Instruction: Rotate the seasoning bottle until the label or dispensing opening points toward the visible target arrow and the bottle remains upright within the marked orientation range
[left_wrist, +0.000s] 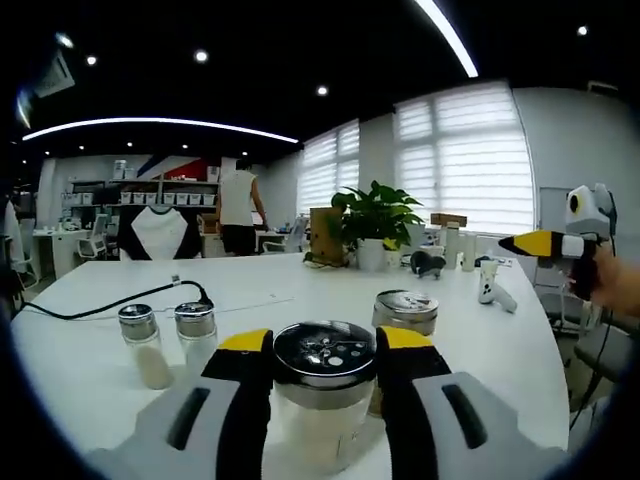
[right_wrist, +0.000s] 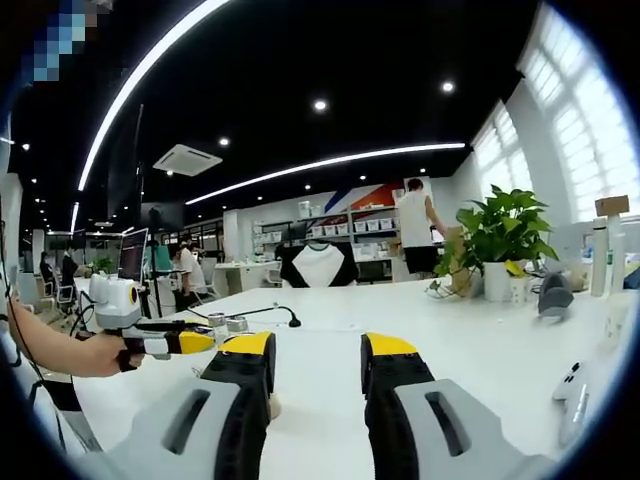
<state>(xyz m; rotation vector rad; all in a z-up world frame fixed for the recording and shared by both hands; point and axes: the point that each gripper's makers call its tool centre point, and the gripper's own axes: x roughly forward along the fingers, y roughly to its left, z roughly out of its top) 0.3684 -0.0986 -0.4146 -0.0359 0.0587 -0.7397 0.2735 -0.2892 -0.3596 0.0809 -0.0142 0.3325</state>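
- Seasoning bottle stands upright on the white table, its long axis vertical, right between the jaws of the left gripper; the yellow-tipped fingers flank its perforated metal cap on both sides and look closed on or touching it, so I judge the bottle pinched at cap height.
- Left of the seasoning bottle stand two small shakers, with a black cable behind them; a third metal-capped jar sits just behind the bottle to its right.
- Far right of the seasoning bottle, the right gripper hovers well apart, held by a hand; in its own view its jaws are spread with nothing between them.
- The left gripper is plainly the nearer one, so a turn about the bottle's vertical axis would fall to it.
- Hard to make out: no target arrow or marked range is discernible on the table, the bottle's label side is not legible, and its base is cut off behind the gripper body, so which way the opening must turn cannot be told.
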